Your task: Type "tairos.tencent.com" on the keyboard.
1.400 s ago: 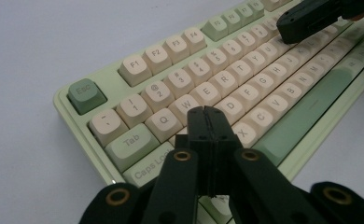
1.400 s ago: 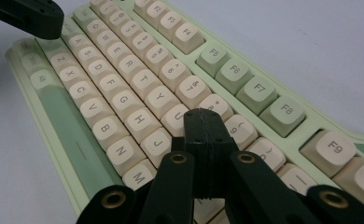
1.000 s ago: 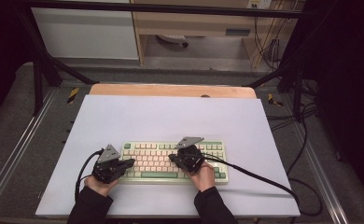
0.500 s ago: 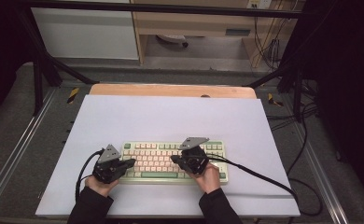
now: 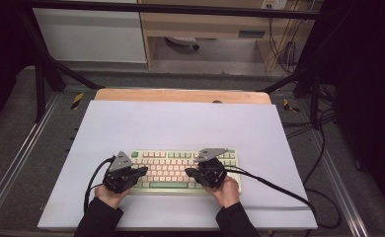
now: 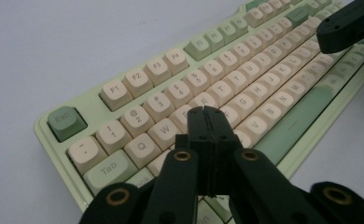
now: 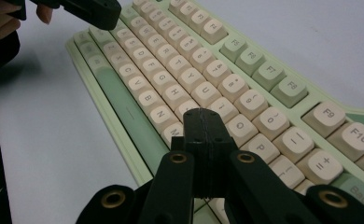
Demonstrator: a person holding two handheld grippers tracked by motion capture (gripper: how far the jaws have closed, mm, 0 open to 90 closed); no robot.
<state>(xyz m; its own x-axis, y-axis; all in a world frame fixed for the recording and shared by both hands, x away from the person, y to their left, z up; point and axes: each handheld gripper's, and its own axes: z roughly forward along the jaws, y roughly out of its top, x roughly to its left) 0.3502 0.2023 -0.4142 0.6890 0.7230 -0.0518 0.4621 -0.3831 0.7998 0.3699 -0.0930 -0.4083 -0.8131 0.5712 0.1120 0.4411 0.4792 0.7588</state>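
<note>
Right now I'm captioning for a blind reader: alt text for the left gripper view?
The left tool, jaws shut, hovers over the letter keys of a green and cream keyboard on a pale table. The right tool shows at top right.
</note>
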